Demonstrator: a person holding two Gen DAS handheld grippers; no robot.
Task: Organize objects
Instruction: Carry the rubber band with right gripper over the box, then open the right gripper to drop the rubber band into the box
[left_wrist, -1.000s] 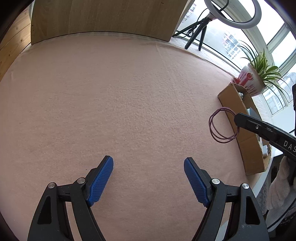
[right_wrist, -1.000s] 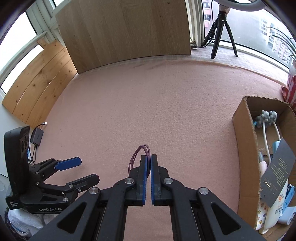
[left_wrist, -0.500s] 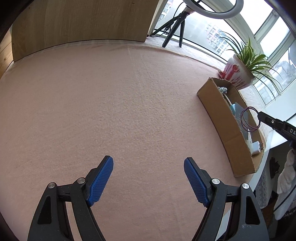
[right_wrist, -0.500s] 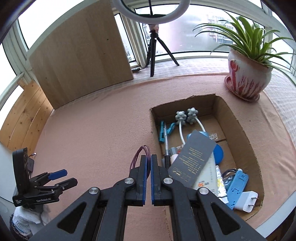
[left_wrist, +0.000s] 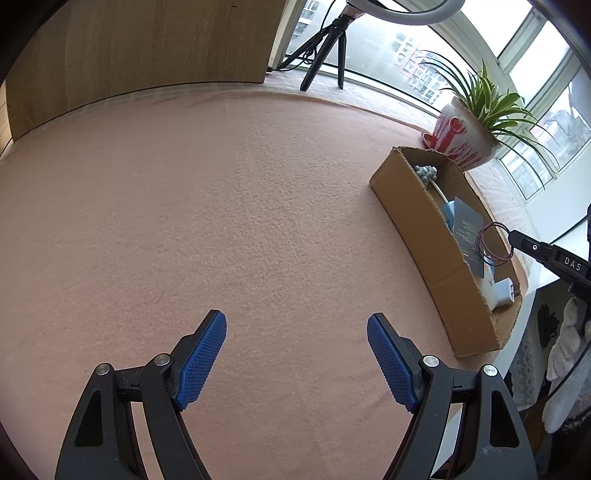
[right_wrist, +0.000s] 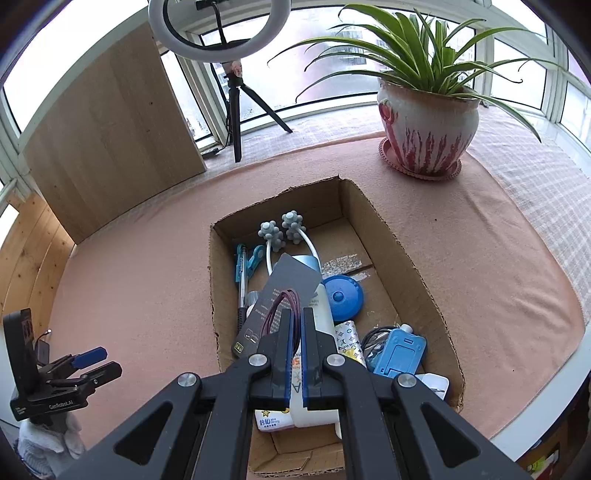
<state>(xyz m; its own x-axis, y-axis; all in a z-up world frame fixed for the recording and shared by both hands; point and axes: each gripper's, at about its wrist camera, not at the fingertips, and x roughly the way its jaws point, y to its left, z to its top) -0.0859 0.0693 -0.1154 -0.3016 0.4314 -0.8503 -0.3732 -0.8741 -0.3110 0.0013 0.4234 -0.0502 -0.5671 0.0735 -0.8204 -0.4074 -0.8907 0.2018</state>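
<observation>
Left wrist view: blue fingers (left_wrist: 202, 360) of the left gripper (left_wrist: 295, 363) stand wide apart, nothing between them, above bare pink cloth (left_wrist: 221, 206). The cardboard box (left_wrist: 424, 251) lies to their right; over its near end the right gripper (left_wrist: 511, 233) carries a purple hair tie (left_wrist: 493, 245).

Right wrist view: the right gripper (right_wrist: 295, 314) is closed, pinching the purple hair tie (right_wrist: 279, 306), its loop hanging above a dark card (right_wrist: 284, 280) inside the cardboard box (right_wrist: 406, 258). A potted plant (right_wrist: 424, 122) stands beyond the box; the left gripper (right_wrist: 94, 363) is well left of it.
</observation>
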